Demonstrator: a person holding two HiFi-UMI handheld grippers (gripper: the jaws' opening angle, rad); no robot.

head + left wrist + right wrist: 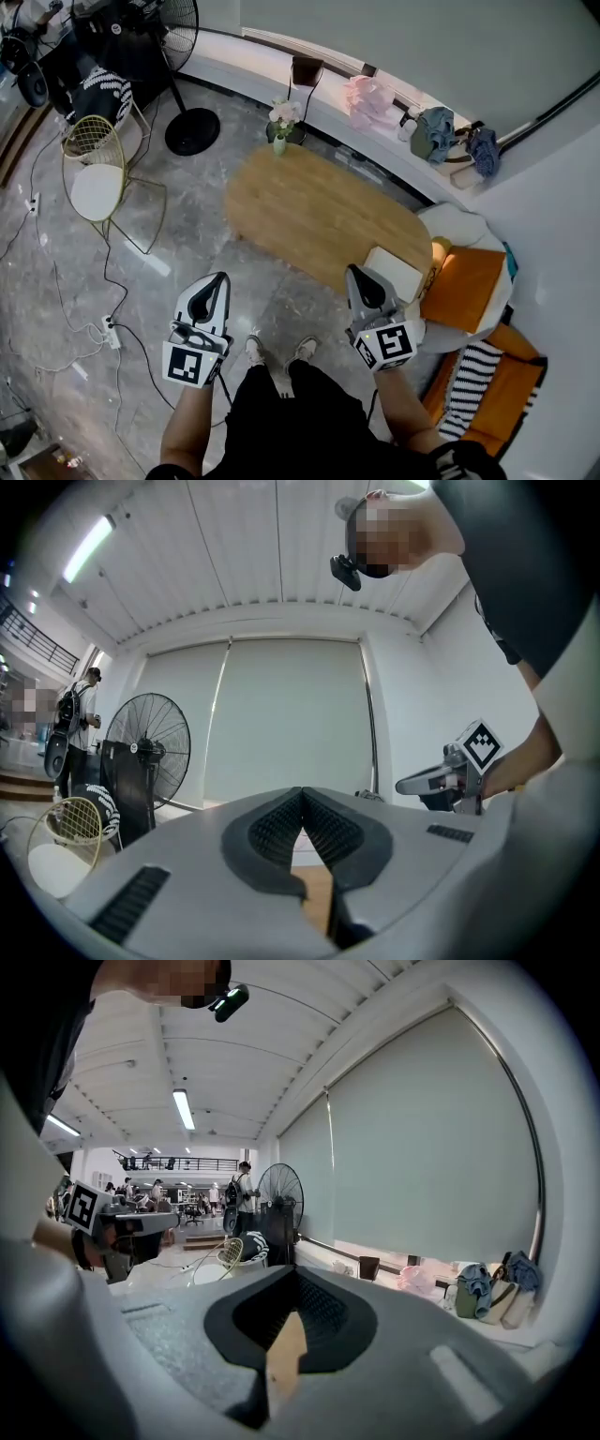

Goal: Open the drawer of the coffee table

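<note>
Left gripper (219,279): jaws closed, nothing between them, short of the table.
Right gripper (354,273): jaws closed, empty, near the table's front edge.
Coffee table (309,211): oval, wooden, ahead of both grippers.

We saw the coffee table (319,211), a long oval top of light wood, standing slantwise on the grey floor (187,253). From above, its drawer stayed hidden.
</note>
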